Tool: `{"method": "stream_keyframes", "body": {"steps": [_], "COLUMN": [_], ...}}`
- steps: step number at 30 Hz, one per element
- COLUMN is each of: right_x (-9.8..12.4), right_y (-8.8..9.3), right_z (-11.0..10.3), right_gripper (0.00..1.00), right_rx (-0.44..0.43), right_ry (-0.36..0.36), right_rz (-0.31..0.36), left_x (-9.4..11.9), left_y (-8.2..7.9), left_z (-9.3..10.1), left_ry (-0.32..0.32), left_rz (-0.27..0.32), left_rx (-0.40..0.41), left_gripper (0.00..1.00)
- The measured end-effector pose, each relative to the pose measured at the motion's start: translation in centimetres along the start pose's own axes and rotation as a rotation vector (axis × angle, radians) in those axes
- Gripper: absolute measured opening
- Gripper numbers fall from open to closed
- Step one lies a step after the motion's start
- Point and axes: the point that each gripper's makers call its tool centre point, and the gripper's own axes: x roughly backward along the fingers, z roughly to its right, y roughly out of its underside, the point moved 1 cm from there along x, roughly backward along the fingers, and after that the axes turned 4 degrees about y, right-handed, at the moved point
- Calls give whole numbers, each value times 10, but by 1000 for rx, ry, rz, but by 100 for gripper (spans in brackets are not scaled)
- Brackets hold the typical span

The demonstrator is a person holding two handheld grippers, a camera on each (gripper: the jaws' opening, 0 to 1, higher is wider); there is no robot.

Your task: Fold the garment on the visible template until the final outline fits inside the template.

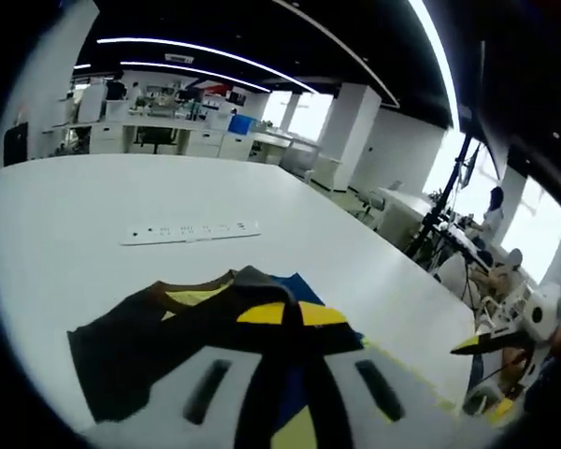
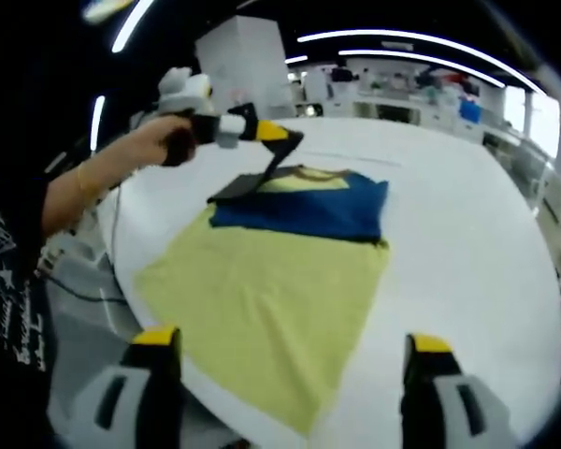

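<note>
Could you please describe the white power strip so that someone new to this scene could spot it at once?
Start from the large white table, then look past the dark garment that the left gripper is lifting. The power strip lies flat beyond it: a long, narrow white bar with a row of small dark sockets, alone on bare tabletop.

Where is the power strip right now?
In the left gripper view, the power strip lies flat on the white table, beyond the garment toward the far office desks, with bare tabletop between it and the garment.
</note>
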Motion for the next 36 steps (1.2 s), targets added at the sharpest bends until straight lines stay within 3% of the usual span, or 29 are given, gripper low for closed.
{"method": "stream_keyframes", "body": {"steps": [9,19,28,36], "right_x": [-1,-4,-12,-15], "right_y": [8,10,13,15], "right_z": [2,6,6,9], "right_gripper": [99,99,99,99], "right_rx": [-17,-36,-36,-45], "right_ry": [5,12,5,6], "right_rz": [-10,-12,-10,-14], "left_x": [-20,-36,-50,-61], "left_y": [14,36,66,90], "left_z": [24,36,54,54], "left_ry": [61,92,129,120], "left_rz": [-30,-75,-147,-189], "left_rx": [-28,-31,-63,-42], "left_gripper": [0,0,0,0]}}
